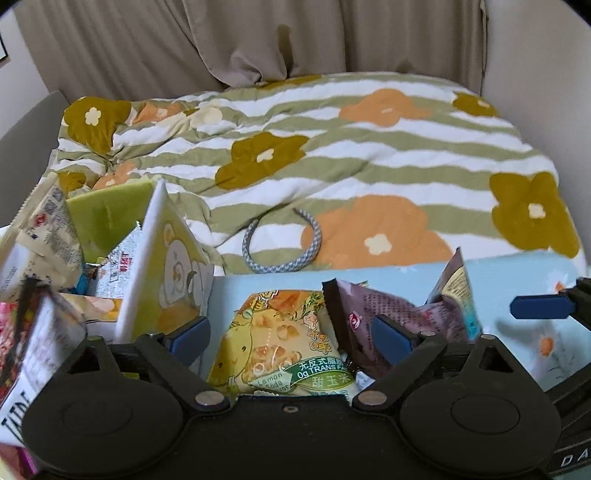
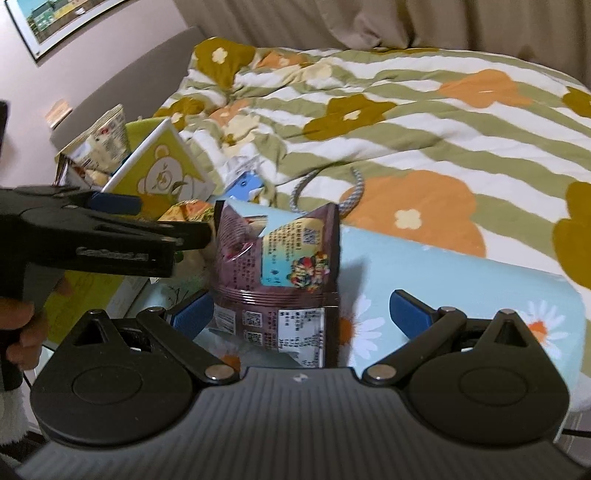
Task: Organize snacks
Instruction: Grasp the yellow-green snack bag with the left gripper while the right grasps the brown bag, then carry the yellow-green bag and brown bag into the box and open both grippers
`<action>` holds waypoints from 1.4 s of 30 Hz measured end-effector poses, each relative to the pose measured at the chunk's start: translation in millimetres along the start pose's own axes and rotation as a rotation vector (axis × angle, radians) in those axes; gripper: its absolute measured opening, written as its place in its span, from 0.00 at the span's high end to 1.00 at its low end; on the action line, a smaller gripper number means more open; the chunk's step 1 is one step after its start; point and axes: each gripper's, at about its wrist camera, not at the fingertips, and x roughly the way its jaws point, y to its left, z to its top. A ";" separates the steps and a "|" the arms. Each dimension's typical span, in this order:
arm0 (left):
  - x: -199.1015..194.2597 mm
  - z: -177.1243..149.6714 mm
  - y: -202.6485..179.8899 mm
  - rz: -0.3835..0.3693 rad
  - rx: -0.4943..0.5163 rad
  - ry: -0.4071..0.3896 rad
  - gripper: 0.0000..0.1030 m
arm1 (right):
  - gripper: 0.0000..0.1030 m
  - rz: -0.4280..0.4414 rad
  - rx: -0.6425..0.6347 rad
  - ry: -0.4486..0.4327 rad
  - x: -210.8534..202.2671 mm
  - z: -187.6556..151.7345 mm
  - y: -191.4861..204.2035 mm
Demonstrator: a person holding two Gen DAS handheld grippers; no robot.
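Observation:
My left gripper (image 1: 291, 336) is open, with a yellow-green lemon snack bag (image 1: 284, 343) lying between its fingers on the light blue surface (image 1: 517, 269). A purple snack bag (image 1: 384, 317) leans just right of it. My right gripper (image 2: 301, 317) is open, and the same purple snack bag (image 2: 280, 266) stands upright between its fingers, nearer the left pad. The left gripper shows in the right wrist view (image 2: 118, 218) at the left, its tip near that bag. A yellow bear-print box (image 1: 162, 273) holds several snack packets at the left.
A floral striped quilt (image 1: 332, 155) covers the bed behind. A grey-checked headband (image 1: 284, 247) lies on it just past the blue surface. A loose packet (image 1: 33, 350) sits at the near left. Curtains (image 1: 258, 37) hang at the back, and a framed picture (image 2: 55, 18) is on the wall.

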 end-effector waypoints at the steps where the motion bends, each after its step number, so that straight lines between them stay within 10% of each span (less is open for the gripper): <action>1: 2.3 -0.5 0.3 0.000 0.003 0.007 0.08 | 0.00 0.010 -0.001 -0.002 2.7 -0.3 0.8; 29: 42.2 -14.7 -4.2 -0.010 0.011 0.129 0.24 | 0.16 -0.021 0.045 -0.027 15.5 -20.0 -10.6; 42: -1.9 -26.7 -6.8 -0.072 -0.001 0.024 0.37 | 0.17 -0.079 0.066 -0.067 -18.5 -32.9 -4.4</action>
